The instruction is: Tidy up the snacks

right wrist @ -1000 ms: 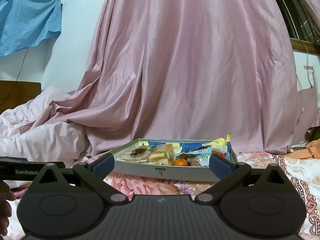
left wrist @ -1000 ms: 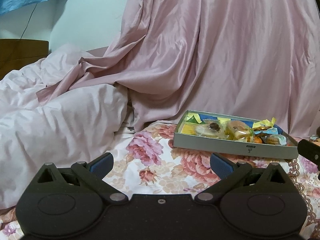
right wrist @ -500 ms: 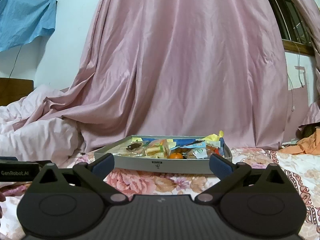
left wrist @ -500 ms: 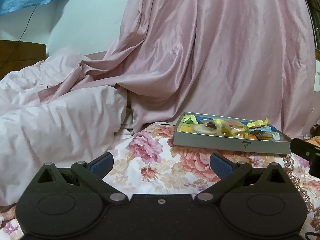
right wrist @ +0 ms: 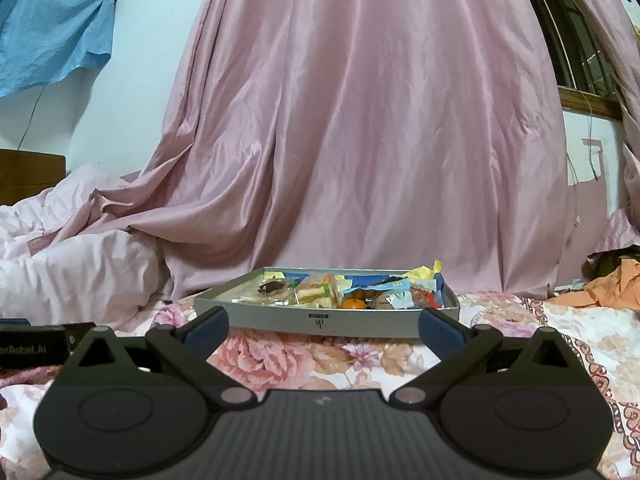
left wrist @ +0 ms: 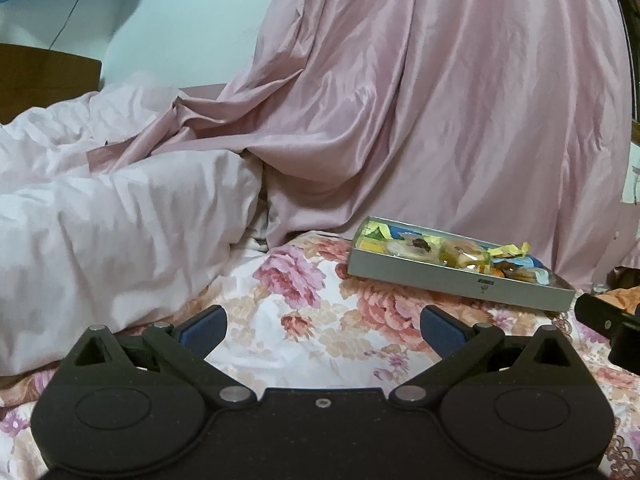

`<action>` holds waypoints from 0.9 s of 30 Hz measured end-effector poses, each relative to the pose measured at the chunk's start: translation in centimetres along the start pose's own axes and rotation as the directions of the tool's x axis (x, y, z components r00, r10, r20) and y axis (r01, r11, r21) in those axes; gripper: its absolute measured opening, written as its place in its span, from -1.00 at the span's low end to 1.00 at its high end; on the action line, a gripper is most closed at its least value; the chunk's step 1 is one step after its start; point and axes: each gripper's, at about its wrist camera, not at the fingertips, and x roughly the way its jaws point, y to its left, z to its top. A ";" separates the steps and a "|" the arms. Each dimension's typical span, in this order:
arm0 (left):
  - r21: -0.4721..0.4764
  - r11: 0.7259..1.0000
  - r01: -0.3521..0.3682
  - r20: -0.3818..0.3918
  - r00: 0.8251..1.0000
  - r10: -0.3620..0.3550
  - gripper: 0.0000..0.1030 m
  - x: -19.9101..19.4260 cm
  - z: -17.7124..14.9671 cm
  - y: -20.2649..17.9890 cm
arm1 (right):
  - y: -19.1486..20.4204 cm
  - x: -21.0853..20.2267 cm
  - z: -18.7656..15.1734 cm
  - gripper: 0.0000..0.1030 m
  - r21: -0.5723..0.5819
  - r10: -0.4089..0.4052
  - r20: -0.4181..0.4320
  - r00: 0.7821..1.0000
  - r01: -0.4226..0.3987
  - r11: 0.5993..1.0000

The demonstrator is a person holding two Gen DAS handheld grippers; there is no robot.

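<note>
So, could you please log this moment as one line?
left gripper: open, empty | right gripper: open, empty | snacks: in grey tray on floral bedsheet

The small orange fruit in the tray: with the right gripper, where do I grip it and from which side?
Probably from above, jaws spanning its round sides. The orange fruit sits low behind the near wall of the grey tray, so that wall blocks a level approach. Wrapped snacks crowd it on both sides, so keep the right gripper, now open, only slightly wider than the fruit.

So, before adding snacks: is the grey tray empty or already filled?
Filled: the grey tray holds wrapped snacks and a small orange.
</note>
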 end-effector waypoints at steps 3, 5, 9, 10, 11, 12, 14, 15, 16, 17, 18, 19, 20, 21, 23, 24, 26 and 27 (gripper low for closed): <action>-0.001 1.000 0.019 -0.018 1.000 -0.019 0.99 -0.3 -0.1 -0.1 | 0.2 -0.4 0.0 1.00 0.003 -0.006 -0.010 1.000 0.006 1.000; -0.001 0.999 0.039 -0.041 0.998 -0.039 0.99 -0.3 -0.4 -0.2 | 0.2 -0.7 0.0 1.00 0.007 -0.008 -0.019 1.000 0.008 1.000; 0.014 0.999 0.052 -0.045 0.998 -0.052 0.99 -0.6 -0.9 -0.7 | 0.2 -1.3 -0.1 1.00 0.010 -0.014 -0.042 0.999 0.014 1.000; 0.016 0.998 0.057 -0.045 0.997 -0.056 0.99 -0.7 -1.0 -0.8 | 0.2 -1.5 -0.1 1.00 0.014 -0.019 -0.050 0.999 0.020 1.000; 0.019 0.998 0.061 -0.044 0.997 -0.060 0.99 -0.8 -1.0 -0.8 | 0.0 -1.8 -0.1 1.00 0.019 -0.022 -0.054 0.998 0.023 1.000; 0.020 0.998 0.064 -0.043 0.997 -0.063 0.99 -0.9 -1.0 -0.9 | 0.0 -2.0 -0.1 1.00 0.023 -0.024 -0.059 0.998 0.025 0.999; 0.026 0.997 0.070 -0.040 0.997 -0.068 0.99 -1.1 -1.0 -0.9 | -0.2 -2.4 -0.2 1.00 0.028 -0.027 -0.068 0.997 0.029 0.999; 0.029 0.997 0.070 -0.037 0.997 -0.068 0.99 -1.2 -1.0 -0.9 | -0.2 -2.5 -0.2 1.00 0.028 -0.028 -0.074 0.997 0.030 0.999; 0.032 0.997 0.068 -0.035 0.997 -0.067 0.99 -1.2 -1.1 -0.9 | -0.2 -2.6 -0.2 1.00 0.028 -0.029 -0.078 0.997 0.031 0.999; 0.036 0.997 0.066 -0.032 0.997 -0.065 0.99 -1.2 -1.1 -0.9 | -0.1 -2.6 -0.3 1.00 0.028 -0.028 -0.081 0.996 0.031 0.999; 0.038 0.997 0.063 -0.032 0.998 -0.061 0.99 -1.1 -1.2 -1.0 | -0.1 -2.6 -0.3 1.00 0.027 -0.027 -0.084 0.996 0.029 0.999; 0.039 0.997 0.059 -0.033 0.998 -0.058 0.99 -1.0 -1.2 -1.0 | 0.0 -2.5 -0.4 1.00 0.024 -0.026 -0.087 0.996 0.029 0.999; 0.041 0.998 0.055 -0.032 0.998 -0.053 0.99 -0.9 -1.2 -1.1 | 0.0 -2.5 -0.5 1.00 0.022 -0.026 -0.089 0.996 0.028 0.999; 0.044 0.998 0.050 -0.030 0.998 -0.049 0.99 -0.9 -1.2 -1.1 | 0.0 -2.4 -0.6 1.00 0.023 -0.025 -0.090 0.996 0.028 0.999; 0.048 0.998 0.041 -0.009 0.999 -0.040 0.99 -1.1 -1.4 -1.1 | 0.0 -2.2 -0.8 1.00 0.028 -0.021 -0.094 0.995 0.024 0.999; 0.053 0.998 0.038 -0.001 0.999 -0.038 0.99 -1.1 -1.4 -1.2 | -0.1 -2.0 -0.9 1.00 0.031 -0.020 -0.097 0.995 0.023 0.999; 0.065 0.997 0.029 0.013 0.999 -0.029 0.99 -1.2 -1.4 -1.3 | -0.2 -1.7 -1.0 1.00 0.036 -0.020 -0.097 0.995 0.024 0.999; 0.068 0.997 0.024 0.018 1.000 -0.025 0.99 -1.1 -1.4 -1.3 | -0.3 -1.6 -1.1 1.00 0.037 -0.023 -0.094 0.995 0.026 0.999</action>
